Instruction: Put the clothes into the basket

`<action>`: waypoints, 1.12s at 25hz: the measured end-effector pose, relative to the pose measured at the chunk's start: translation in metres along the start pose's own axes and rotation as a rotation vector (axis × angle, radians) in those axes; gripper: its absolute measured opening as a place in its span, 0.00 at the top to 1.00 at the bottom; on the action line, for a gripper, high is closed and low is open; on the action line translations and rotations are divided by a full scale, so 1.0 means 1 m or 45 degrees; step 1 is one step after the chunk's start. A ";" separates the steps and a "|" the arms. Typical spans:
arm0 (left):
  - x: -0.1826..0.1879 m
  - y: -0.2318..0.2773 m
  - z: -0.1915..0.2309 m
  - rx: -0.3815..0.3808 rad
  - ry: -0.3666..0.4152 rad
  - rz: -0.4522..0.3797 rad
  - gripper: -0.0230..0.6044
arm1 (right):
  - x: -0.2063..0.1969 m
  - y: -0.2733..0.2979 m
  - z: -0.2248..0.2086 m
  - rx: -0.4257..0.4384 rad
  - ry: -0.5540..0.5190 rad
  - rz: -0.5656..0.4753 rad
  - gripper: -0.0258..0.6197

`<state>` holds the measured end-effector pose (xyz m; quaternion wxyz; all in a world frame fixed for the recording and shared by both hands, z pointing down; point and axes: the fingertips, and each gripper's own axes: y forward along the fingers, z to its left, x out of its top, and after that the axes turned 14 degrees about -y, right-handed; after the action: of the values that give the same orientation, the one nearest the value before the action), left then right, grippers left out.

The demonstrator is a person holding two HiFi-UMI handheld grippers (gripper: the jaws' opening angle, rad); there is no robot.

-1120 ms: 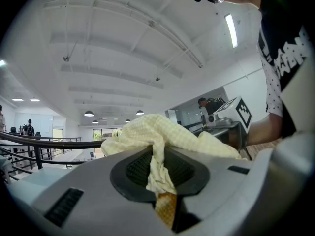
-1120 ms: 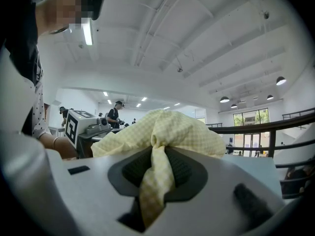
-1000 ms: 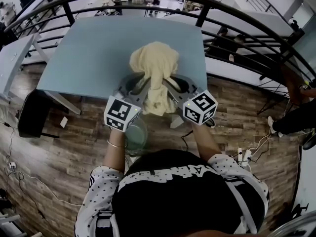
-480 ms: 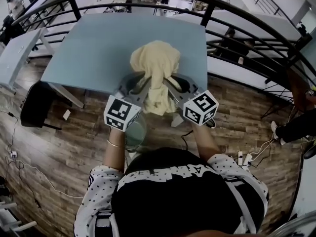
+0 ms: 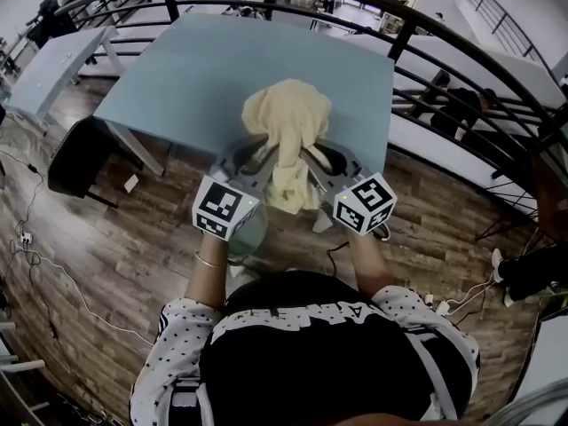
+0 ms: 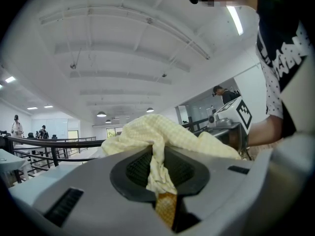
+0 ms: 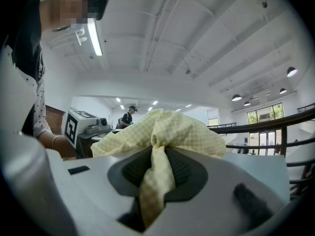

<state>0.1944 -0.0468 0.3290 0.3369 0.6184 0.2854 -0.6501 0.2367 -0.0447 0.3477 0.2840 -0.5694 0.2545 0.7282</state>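
A blue-grey table (image 5: 222, 69) fills the upper middle of the head view, standing on a wood-plank floor (image 5: 115, 238). A dark curved railing (image 5: 417, 25) arcs across the top and down the right. The person's dotted sleeves and dark shirt take up the bottom centre.

At frame centre a pale yellow checked garment (image 5: 286, 122) is held bunched in the air over the table's near edge. Its upper mass bulges above the two grippers and a tail hangs down between them.

The left gripper (image 5: 259, 162) sits left of centre and the right gripper (image 5: 321, 162) right of centre, angled toward each other. In each gripper view the jaws are clenched on a twisted fold of the garment, which runs down between the dark pads. Pinching it from both sides probably keeps the loose cloth gathered, so that it drops as one bundle and does not trail.

Just below centre, partly hidden by the left gripper's marker cube (image 5: 224, 207), is a round translucent container (image 5: 247, 235) on the floor. It is probably the basket. The garment is above and beyond it, not yet inside.
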 end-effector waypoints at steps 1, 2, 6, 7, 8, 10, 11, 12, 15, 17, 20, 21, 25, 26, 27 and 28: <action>0.000 -0.002 -0.001 0.017 -0.002 0.000 0.84 | 0.000 -0.001 0.002 0.015 0.001 -0.003 0.84; 0.000 -0.005 -0.002 0.034 -0.005 0.000 0.84 | 0.000 -0.001 0.004 0.032 0.002 -0.008 0.84; -0.005 -0.024 0.002 0.102 -0.019 -0.013 0.84 | 0.000 0.008 0.022 0.100 0.006 -0.031 0.84; -0.007 -0.029 0.004 0.116 -0.023 -0.018 0.84 | 0.000 0.010 0.026 0.113 0.004 -0.033 0.84; -0.008 -0.032 0.005 0.126 -0.027 -0.022 0.84 | -0.001 0.012 0.029 0.122 0.002 -0.032 0.84; -0.009 -0.035 0.007 0.136 -0.031 -0.025 0.84 | -0.001 0.015 0.032 0.131 0.003 -0.027 0.84; -0.010 -0.035 0.008 0.136 -0.032 -0.025 0.84 | -0.002 0.015 0.032 0.132 0.007 -0.027 0.84; -0.010 -0.035 0.008 0.133 -0.031 -0.025 0.84 | -0.002 0.015 0.033 0.131 0.009 -0.027 0.84; -0.008 -0.035 0.007 0.114 -0.033 -0.029 0.84 | 0.000 0.014 0.033 0.111 0.005 -0.029 0.84; -0.008 -0.038 0.010 0.097 -0.032 -0.029 0.84 | 0.001 0.017 0.035 0.098 0.003 -0.031 0.84; -0.006 -0.040 0.014 0.086 -0.026 -0.024 0.84 | 0.004 0.021 0.036 0.081 0.006 -0.032 0.84; -0.005 -0.038 0.012 0.084 -0.025 -0.021 0.84 | 0.004 0.019 0.035 0.077 0.011 -0.031 0.84; -0.006 -0.044 0.016 0.079 -0.033 -0.011 0.84 | 0.004 0.023 0.041 0.075 0.028 -0.018 0.84; -0.007 -0.053 0.027 0.080 -0.037 -0.011 0.84 | 0.005 0.035 0.048 0.076 0.028 -0.013 0.84; -0.009 -0.063 0.040 0.081 -0.041 -0.012 0.84 | 0.006 0.049 0.057 0.079 0.027 -0.007 0.84; -0.011 -0.073 0.052 0.083 -0.046 -0.012 0.84 | 0.005 0.063 0.065 0.083 0.027 -0.003 0.84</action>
<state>0.1051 -0.0428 0.3405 0.3184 0.6159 0.2608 -0.6718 0.1468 -0.0431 0.3599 0.3003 -0.5680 0.2804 0.7131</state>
